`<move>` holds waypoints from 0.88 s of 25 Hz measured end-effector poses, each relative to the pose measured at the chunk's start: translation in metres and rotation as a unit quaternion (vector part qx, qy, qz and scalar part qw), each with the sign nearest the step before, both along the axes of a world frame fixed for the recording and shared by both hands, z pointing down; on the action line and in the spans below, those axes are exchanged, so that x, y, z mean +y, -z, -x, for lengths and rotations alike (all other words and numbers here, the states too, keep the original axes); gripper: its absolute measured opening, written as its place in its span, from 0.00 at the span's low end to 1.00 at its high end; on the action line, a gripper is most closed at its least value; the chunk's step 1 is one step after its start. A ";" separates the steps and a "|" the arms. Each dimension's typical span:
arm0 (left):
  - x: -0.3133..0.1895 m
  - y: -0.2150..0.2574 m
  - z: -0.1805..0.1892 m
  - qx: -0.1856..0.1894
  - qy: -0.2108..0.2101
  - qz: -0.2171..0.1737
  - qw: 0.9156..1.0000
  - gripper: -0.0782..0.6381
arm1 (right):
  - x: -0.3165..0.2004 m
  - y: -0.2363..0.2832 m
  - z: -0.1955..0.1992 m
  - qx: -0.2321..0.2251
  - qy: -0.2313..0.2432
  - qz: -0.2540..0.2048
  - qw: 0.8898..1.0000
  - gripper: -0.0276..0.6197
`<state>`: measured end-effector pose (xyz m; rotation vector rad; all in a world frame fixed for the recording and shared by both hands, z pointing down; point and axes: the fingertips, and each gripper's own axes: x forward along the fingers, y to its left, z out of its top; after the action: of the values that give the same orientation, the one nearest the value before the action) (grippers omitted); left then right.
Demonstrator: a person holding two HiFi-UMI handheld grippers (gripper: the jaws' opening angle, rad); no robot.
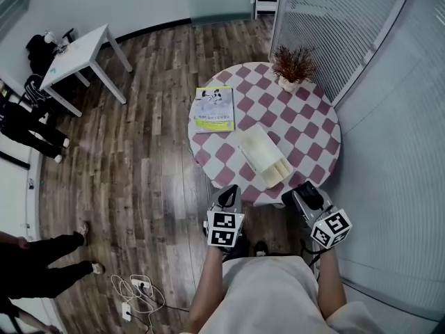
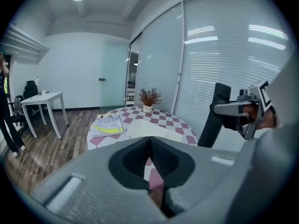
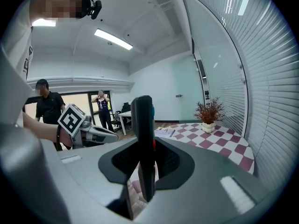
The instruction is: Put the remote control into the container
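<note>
Half done, by my reading: the right claw (image 3: 143,160) pinches the black remote control (image 3: 142,125) upright near the checkered tabletop (image 1: 306,127), the left claw (image 2: 150,157) is pressed together and empty, and carrying the remote into the pale container (image 1: 259,152) remains.

An office (maybe a meeting corner): blind-covered glass partitions (image 1: 334,26), white desk (image 1: 76,51), ceiling strip lights (image 3: 113,39).

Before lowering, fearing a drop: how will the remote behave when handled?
Probably stiff: the remote control stands straight between the right gripper fingers. It may pivot, being long and pinched at one spot. Its smooth casing looks slippery.
</note>
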<state>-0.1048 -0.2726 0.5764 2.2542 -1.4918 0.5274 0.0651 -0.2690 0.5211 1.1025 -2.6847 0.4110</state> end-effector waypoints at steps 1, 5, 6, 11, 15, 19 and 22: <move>-0.002 -0.001 0.003 0.001 -0.004 0.000 1.000 0.12 | -0.002 0.000 0.003 0.002 -0.003 -0.002 1.000 0.17; -0.007 -0.008 0.013 0.002 -0.024 0.006 1.000 0.12 | -0.007 0.001 0.014 0.005 -0.014 -0.011 1.000 0.17; -0.007 -0.010 0.016 -0.001 -0.030 0.008 1.000 0.12 | -0.009 0.001 0.017 0.004 -0.016 -0.014 1.000 0.17; -0.010 -0.016 0.029 -0.016 -0.039 0.016 0.999 0.12 | -0.018 -0.001 0.024 0.001 -0.031 -0.021 0.999 0.17; -0.014 -0.016 0.032 -0.005 -0.038 0.012 0.999 0.12 | -0.023 -0.004 0.025 0.002 -0.040 -0.023 0.999 0.17; -0.014 -0.017 0.025 0.002 -0.049 0.012 0.999 0.12 | -0.026 -0.003 0.023 0.005 -0.047 -0.024 0.999 0.17; -0.016 -0.018 0.021 0.009 -0.051 0.014 0.999 0.12 | -0.029 -0.003 0.022 0.006 -0.045 -0.027 0.999 0.17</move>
<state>-0.1262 -0.2889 0.5941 2.3164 -1.3595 0.5528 0.0427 -0.2984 0.5242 1.2398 -2.6567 0.3479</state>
